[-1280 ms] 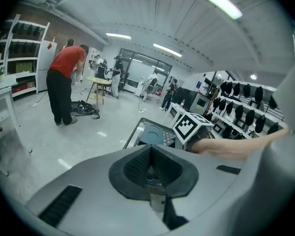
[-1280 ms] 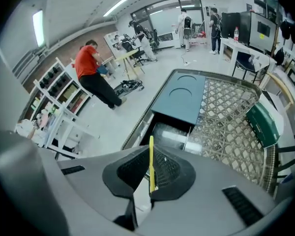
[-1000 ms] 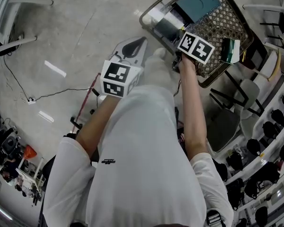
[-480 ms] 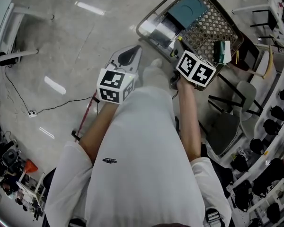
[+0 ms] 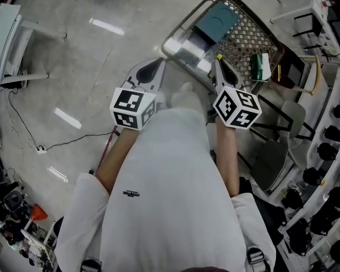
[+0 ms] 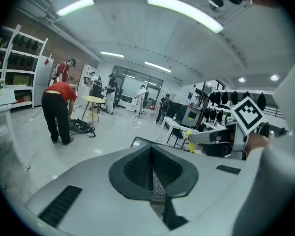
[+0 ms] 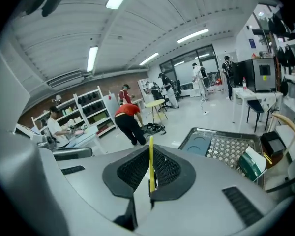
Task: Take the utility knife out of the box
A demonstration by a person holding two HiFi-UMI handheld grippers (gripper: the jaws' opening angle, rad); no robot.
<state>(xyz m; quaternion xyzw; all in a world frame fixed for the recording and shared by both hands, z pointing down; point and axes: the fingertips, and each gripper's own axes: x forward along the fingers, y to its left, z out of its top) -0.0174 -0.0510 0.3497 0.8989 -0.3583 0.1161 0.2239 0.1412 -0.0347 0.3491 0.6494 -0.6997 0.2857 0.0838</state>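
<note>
Only the right gripper view shows the grip: the right gripper [image 7: 146, 175] has its jaws nearly closed on the thin yellow utility knife [image 7: 150, 154], seen edge-on, while the head view shows just the knife's yellow tip, in the air over the near rim of the wire basket [image 5: 245, 34] and out of it. Left gripper view shows the left gripper [image 6: 151, 170] with jaws together, nothing between them. The basket holds a teal flat box [image 5: 216, 21], a green-and-white carton [image 5: 259, 66] and a clear shiny pack [image 5: 188, 48] at the near end.
</note>
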